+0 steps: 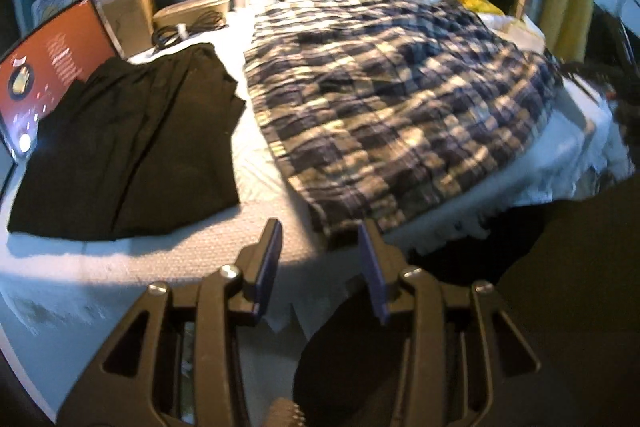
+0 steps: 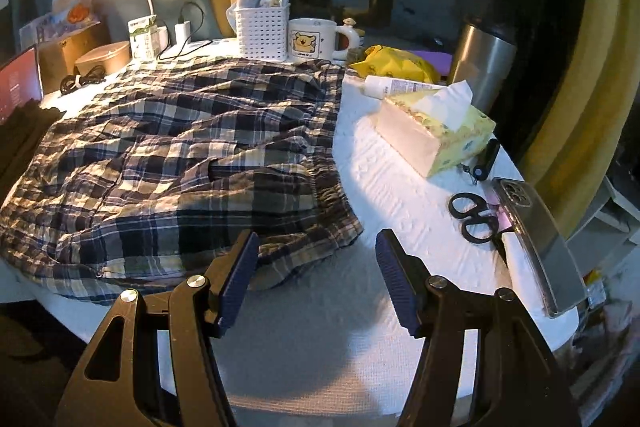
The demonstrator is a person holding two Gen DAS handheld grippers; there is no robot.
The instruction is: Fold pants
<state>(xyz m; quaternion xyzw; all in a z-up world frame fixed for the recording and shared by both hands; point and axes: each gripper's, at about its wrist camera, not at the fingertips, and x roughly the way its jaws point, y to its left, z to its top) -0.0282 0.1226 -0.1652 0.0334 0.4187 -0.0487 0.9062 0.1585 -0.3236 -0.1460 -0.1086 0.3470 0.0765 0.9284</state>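
Plaid pants (image 1: 392,99) in navy and cream lie spread and wrinkled over the white-covered table (image 1: 256,227); the right wrist view shows them (image 2: 180,163) with the gathered waistband toward the right. My left gripper (image 1: 320,231) hovers at the table's near edge, just short of the pants' near hem, jaws apart with nothing between them. My right gripper (image 2: 316,243) stands open above the white cover, its left finger (image 2: 240,263) close over the pants' near corner, nothing gripped.
A folded black garment (image 1: 132,147) lies left of the pants beside an orange-screened laptop (image 1: 52,67). At the right sit a tissue box (image 2: 436,131), scissors (image 2: 476,219), a phone (image 2: 540,239) and a steel flask (image 2: 484,67). A basket (image 2: 262,31), mug (image 2: 316,39) and lamp line the back.
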